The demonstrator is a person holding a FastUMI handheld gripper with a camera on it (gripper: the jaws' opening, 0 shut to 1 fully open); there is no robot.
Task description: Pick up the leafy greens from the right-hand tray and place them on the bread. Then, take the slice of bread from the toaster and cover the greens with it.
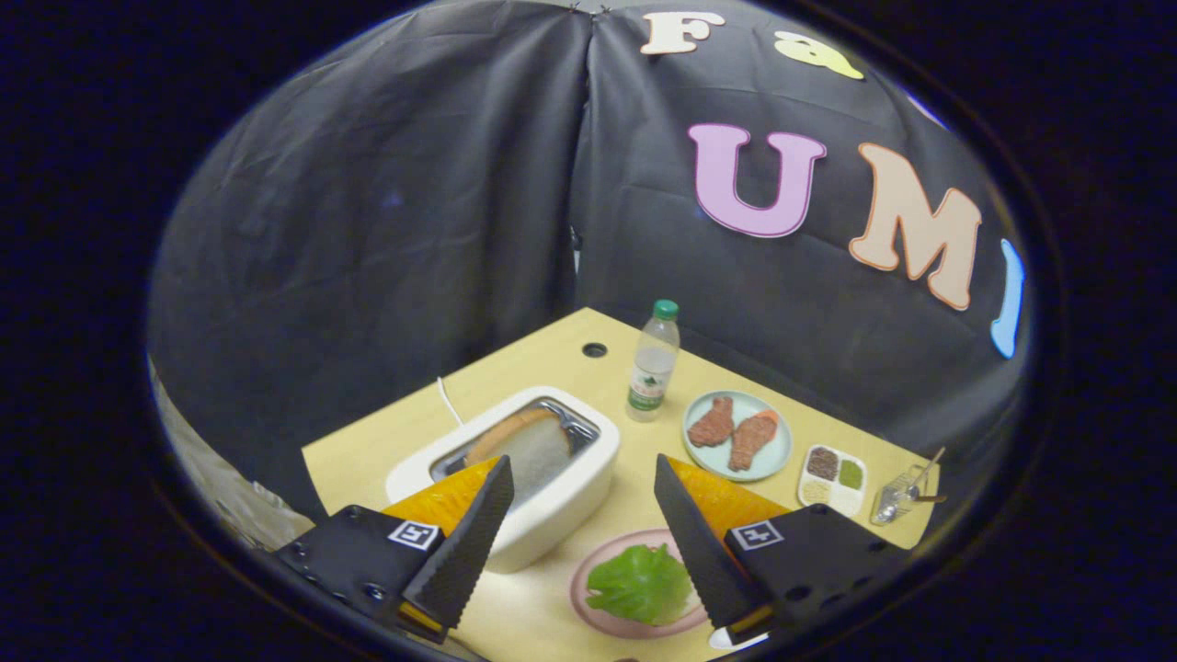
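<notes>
The leafy greens (639, 582) already lie on the pink plate (588, 602), low between the fingers and nearer the right one; whether bread sits under them cannot be told. So the step in hand looks like the second one. The gripper (579, 478) is spread wide and holds nothing. The slice of bread (533, 449) stands in the slot of the white toaster (552, 515), just ahead of the left finger. Next move, as I judge it: shift left, straddle the slice, close, lift straight up. The bottle (653, 363) beyond carries a green label, too small to read
</notes>
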